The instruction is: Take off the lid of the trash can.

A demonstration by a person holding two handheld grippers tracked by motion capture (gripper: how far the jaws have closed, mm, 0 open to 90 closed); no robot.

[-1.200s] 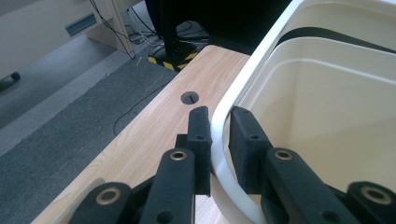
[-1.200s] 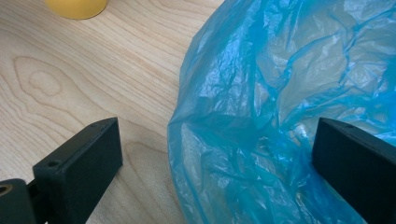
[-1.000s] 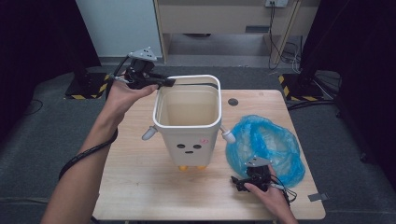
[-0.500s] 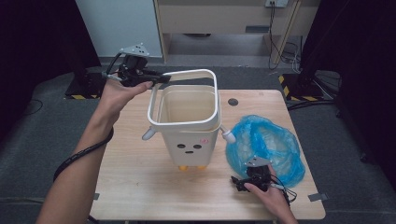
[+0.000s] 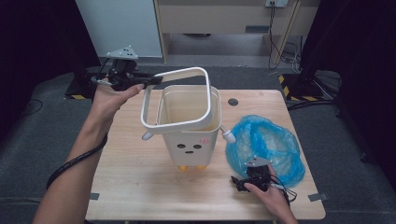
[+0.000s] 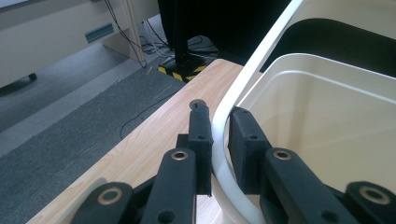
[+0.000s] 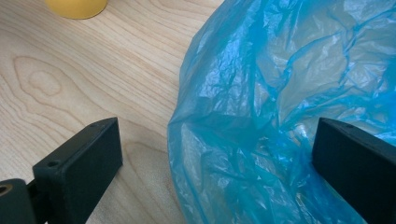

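Rim ring raised off the bin
My left gripper (image 6: 219, 140) clamps the white rim ring (image 5: 175, 100) at nine o'clock; my right gripper (image 7: 210, 158) gapes around the blue bag (image 5: 266, 147).

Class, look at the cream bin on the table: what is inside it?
The bin looks empty as far as its bare cream inner walls show. Its floor is hidden by the near wall and the lifted rim frame, which the left gripper holds.

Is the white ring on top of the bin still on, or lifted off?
Lifted off on one side. The left gripper holds the ring tilted above the bin.
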